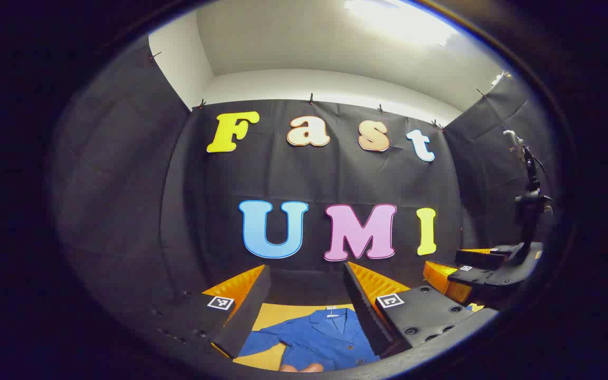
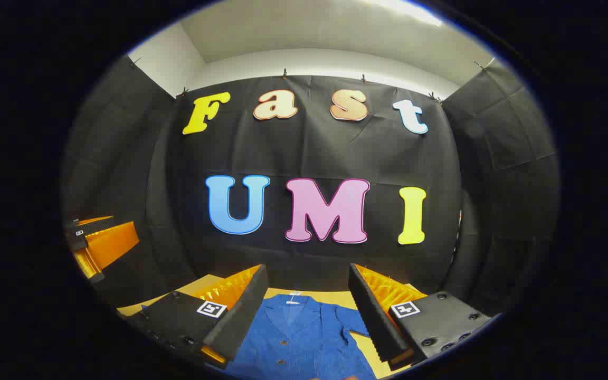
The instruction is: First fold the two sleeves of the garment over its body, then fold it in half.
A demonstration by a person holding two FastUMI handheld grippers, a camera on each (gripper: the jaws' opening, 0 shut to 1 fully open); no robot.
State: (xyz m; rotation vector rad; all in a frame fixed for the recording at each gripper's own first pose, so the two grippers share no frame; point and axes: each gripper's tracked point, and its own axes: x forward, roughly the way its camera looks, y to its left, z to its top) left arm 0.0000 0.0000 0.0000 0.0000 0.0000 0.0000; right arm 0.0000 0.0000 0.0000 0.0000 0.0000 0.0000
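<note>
While both tools hang above the scene with nothing between their fingers, the left hand-held gripper point(image 1: 306, 301) has its jaws spread wide apart and released, and the blue garment point(image 1: 317, 338) lies flat on the yellow table point(image 1: 283, 314) straight ahead of and below it, framed in the gap between the two fingers. From that left gripper view the collar points away from the hand-held gripper, one sleeve point(image 1: 262, 340) runs out toward its left finger, and a small bit of a person's hand point(image 1: 301, 368) shows at the near edge of the cloth. Off to its right, farther away, the other tool appears beside a dark stand point(image 1: 528, 211). The right hand-held gripper point(image 2: 306, 301) is likewise released, jaws wide, not touching the garment point(image 2: 298, 338), which sits ahead of and beneath it on the table point(image 2: 370, 348), collar at the far end, buttons down the front, with a short sleeve point(image 2: 351, 322) spread toward its right finger. Both sleeves lie unfolded, out from the body
</note>
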